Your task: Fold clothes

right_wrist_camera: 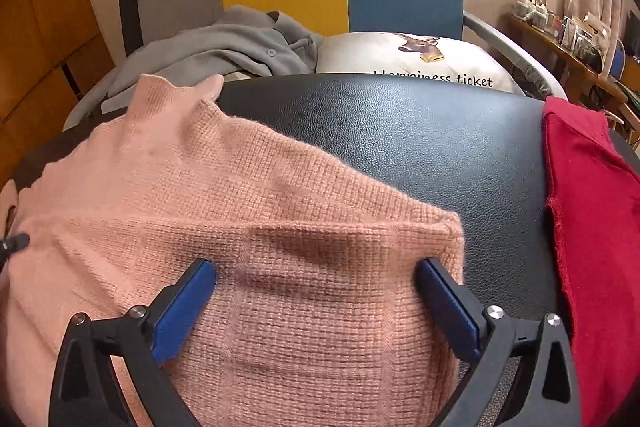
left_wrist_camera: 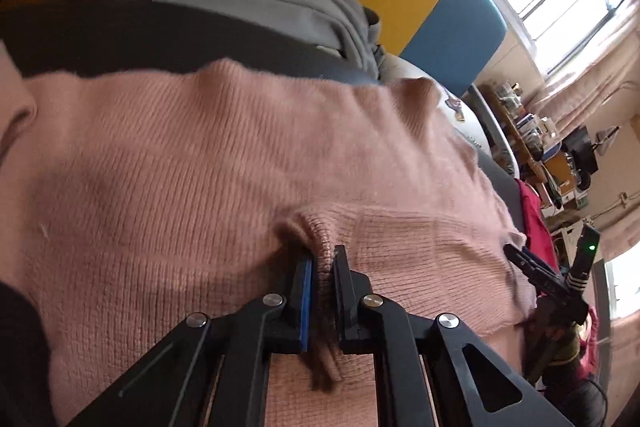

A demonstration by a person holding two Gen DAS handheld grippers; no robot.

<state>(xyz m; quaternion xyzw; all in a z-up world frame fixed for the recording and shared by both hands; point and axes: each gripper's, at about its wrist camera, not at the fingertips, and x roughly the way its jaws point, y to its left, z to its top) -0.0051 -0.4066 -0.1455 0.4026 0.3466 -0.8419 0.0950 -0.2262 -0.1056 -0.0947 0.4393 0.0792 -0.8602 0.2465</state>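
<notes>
With your left tongs (left_wrist_camera: 323, 267) pinching a ridge of the pink sweater (right_wrist_camera: 248, 195) spread on the black surface (right_wrist_camera: 420, 131) and your right tongs (right_wrist_camera: 316, 283) spread wide above its corner, a one-sided pull could drag it askew toward the red garment (right_wrist_camera: 592, 211).

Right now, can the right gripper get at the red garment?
Probably yes: the right gripper is open over the pink sweater, and the red garment lies just beside it on the black table, nothing between.
</notes>
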